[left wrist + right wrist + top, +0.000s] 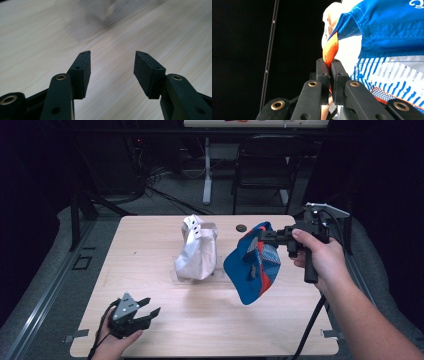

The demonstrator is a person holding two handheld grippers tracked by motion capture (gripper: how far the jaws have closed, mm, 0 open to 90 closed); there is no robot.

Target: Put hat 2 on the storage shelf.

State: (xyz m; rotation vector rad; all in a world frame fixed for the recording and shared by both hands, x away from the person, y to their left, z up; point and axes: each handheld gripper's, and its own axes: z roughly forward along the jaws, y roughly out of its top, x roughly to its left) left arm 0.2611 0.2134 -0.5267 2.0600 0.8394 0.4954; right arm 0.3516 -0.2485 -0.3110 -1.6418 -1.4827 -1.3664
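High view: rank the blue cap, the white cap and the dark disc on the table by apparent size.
1. blue cap, though lifted nearer the camera, so unsure against the next
2. white cap
3. dark disc

In the high view the counter (pixel 165 330) carries a pale cap (pixel 197 251) near its middle, toward the far side. Just right of that cap, a second cap (pixel 252 265) hangs above the counter, held up at its far upper edge by the right tool (pixel 260 236), which reaches in from the counter's right side. A small round disc (pixel 241 227) lies on the counter behind the gap between the two caps. The left tool (pixel 150 306) sits at the near left corner, well apart from both caps. Behind the counter stand a chair (pixel 265 165) and a desk leg (pixel 206 170) on the floor.
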